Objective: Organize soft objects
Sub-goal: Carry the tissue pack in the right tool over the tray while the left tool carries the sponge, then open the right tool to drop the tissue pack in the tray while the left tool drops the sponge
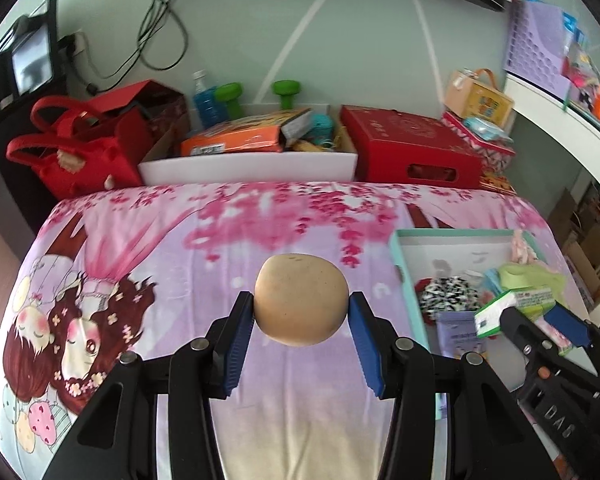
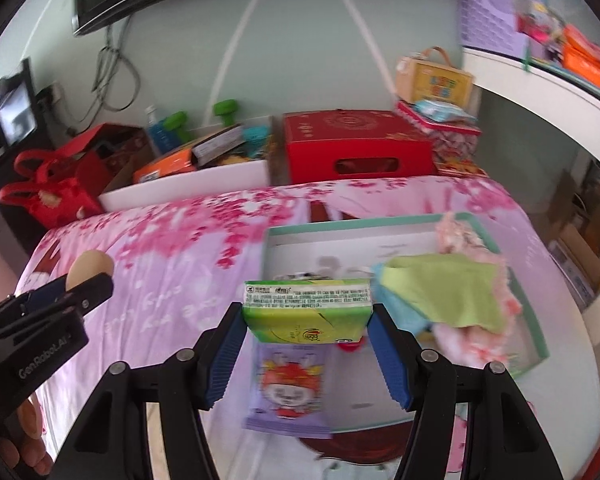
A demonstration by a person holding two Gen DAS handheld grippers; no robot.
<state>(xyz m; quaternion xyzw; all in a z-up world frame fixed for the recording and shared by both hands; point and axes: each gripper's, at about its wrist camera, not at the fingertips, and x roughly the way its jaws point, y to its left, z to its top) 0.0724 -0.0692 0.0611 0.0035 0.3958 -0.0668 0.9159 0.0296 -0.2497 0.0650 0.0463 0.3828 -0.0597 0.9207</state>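
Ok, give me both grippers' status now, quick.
Left gripper: jaws closed on the tan squishy ball.
Right gripper: jaws closed on the green tissue pack.

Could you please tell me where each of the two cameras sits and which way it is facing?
Left wrist: on the left gripper, looking down along its fingers at the tan ball it holds over the bed.
Right wrist: on the right gripper, facing the teal-rimmed box, holding a green tissue pack; fingertips show at lower left.
Shared: bed, box, both grippers, red carton.
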